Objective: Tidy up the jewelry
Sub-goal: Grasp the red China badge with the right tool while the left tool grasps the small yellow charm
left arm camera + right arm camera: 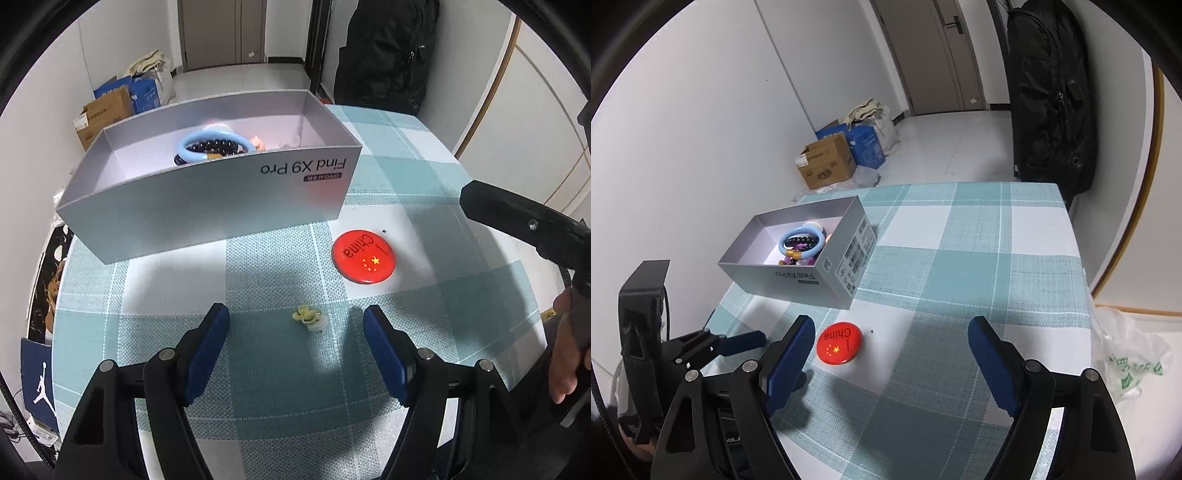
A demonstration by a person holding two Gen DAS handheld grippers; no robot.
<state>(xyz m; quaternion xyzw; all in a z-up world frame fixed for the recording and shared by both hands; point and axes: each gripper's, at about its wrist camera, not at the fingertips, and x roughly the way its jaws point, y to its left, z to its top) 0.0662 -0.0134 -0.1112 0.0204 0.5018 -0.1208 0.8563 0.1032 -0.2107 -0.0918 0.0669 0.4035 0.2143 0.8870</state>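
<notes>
Grey box [207, 210] holds blue bangle [216, 142] and dark beads [216, 144].

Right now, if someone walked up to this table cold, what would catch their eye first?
Probably the shiny red badge with "China" and yellow stars, lying alone on the teal checked tablecloth just in front of the grey box. Next, the box itself, open on top, with a light blue bangle and dark beads inside. A tiny yellow trinket lies between the open jaws of the left gripper.
</notes>
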